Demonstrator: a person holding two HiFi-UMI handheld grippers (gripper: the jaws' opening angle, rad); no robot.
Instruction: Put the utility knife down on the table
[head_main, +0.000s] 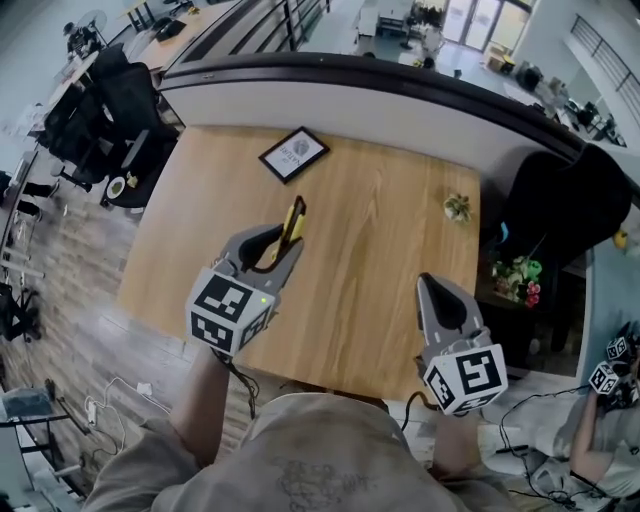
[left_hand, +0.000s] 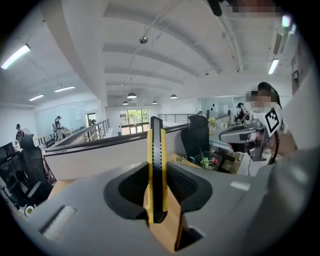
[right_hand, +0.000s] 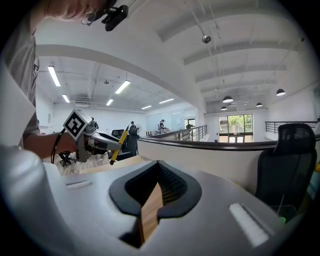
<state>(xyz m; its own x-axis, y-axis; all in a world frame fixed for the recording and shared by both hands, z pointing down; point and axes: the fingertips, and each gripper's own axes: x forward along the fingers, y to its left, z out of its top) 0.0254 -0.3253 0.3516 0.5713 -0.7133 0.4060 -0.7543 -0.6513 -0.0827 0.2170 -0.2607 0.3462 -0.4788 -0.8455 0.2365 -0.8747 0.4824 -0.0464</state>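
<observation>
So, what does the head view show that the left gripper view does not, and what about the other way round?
Only the head view shows the framed picture lying on the table, and the marker cube on the left gripper. Only the left gripper view shows the ceiling lamps and, from close up, that gripper closed on both sides of the utility knife. Both views show the knife held in the left gripper, the right gripper, and the wooden table.
</observation>
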